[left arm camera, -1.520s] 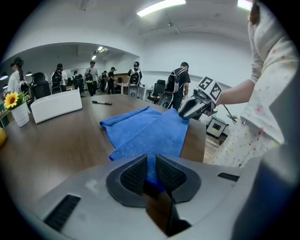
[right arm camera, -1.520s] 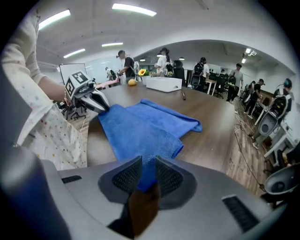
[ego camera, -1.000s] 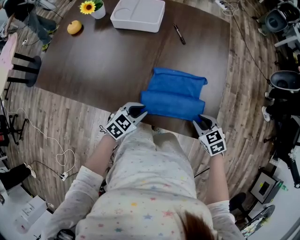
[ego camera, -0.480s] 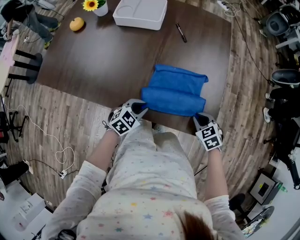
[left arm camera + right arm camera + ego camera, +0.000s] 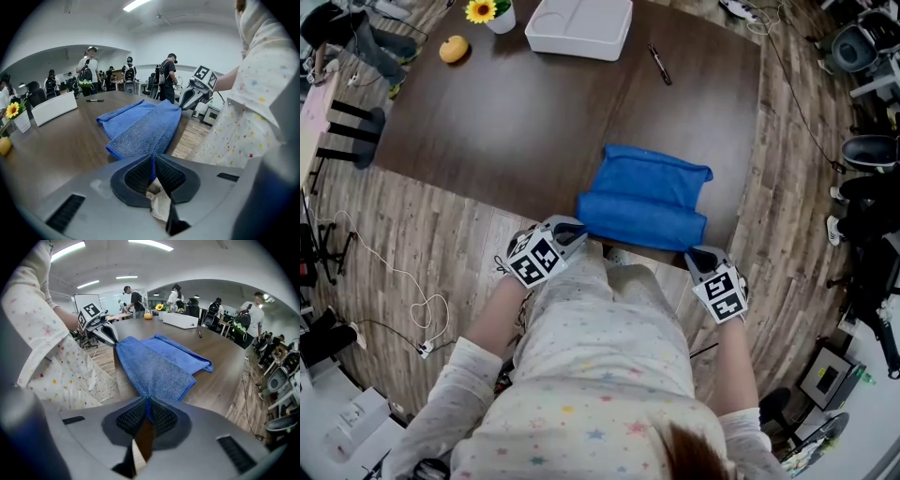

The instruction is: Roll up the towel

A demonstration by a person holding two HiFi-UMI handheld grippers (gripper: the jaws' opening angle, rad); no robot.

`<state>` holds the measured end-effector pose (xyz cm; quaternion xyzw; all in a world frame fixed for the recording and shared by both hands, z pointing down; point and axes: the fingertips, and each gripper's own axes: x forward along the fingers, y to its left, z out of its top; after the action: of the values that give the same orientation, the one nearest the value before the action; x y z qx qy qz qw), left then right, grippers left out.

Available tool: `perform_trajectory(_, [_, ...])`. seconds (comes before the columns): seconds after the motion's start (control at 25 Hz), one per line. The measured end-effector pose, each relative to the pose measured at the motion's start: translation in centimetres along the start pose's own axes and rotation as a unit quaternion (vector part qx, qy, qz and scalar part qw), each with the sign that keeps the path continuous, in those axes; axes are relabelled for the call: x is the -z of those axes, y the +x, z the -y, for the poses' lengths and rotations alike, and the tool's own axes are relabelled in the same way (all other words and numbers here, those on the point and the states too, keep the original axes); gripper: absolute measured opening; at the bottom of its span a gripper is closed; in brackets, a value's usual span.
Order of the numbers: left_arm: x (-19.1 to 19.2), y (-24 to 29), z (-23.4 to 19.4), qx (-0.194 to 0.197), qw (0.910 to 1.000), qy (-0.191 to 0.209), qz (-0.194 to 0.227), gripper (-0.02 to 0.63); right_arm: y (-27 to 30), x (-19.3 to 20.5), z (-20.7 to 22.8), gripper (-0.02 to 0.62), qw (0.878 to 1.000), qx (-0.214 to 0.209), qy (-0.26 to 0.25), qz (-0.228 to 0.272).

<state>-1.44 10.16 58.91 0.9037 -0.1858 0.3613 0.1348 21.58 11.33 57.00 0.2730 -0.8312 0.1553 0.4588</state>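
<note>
A blue towel [image 5: 645, 197], partly folded over, lies on the dark wooden table [image 5: 516, 122] at its near edge. My left gripper [image 5: 578, 228] holds the towel's near left corner; its jaws have just been closing, and the pads now pinch the blue cloth [image 5: 145, 126]. At the near right corner my right gripper [image 5: 694, 251] is shut on the towel [image 5: 154, 364]. Between the two corners the near edge is stretched. In the left gripper view the right gripper [image 5: 199, 86] shows across the towel, and in the right gripper view the left gripper [image 5: 101, 326] does.
A white tray [image 5: 579, 26], a pen [image 5: 660, 66], a sunflower pot [image 5: 486, 13] and a yellow fruit [image 5: 454, 48] sit at the table's far side. Office chairs [image 5: 867, 164] stand on the right. Cables [image 5: 403, 291] lie on the floor at the left. Several people stand in the background.
Both grippers have drawn back toward the table's near edge, and the towel has slid slightly nearer and leftward with them.
</note>
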Motion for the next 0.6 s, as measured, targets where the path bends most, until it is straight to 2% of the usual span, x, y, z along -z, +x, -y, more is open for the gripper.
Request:
perform_trajectory(0.16, [1.0,-1.0,2.3,0.019,0.9997,-0.013,-0.010,0.031,-0.8,1.2,-2.4,0.029,1.000,-0.028,0.001,-0.015])
perform_trajectory(0.28, [0.7,-1.6,3.0,0.021,0.9996,-0.014,-0.013,0.031,-1.6,1.0,-3.1,0.029,0.999,-0.032,0.008,-0.011])
perform_trajectory(0.48, [-3.1,-3.2,0.9,0.029,0.9984,-0.044,0.023,0.031,-3.2,-1.6,-0.7,0.029,0.999,-0.029,0.034,0.027])
perform_trajectory(0.6, [-5.2,-3.6,-1.3,0.023,0.9984,-0.042,0.032,0.031,-4.0,-3.8,1.4,0.028,0.998,-0.020,0.034,0.048])
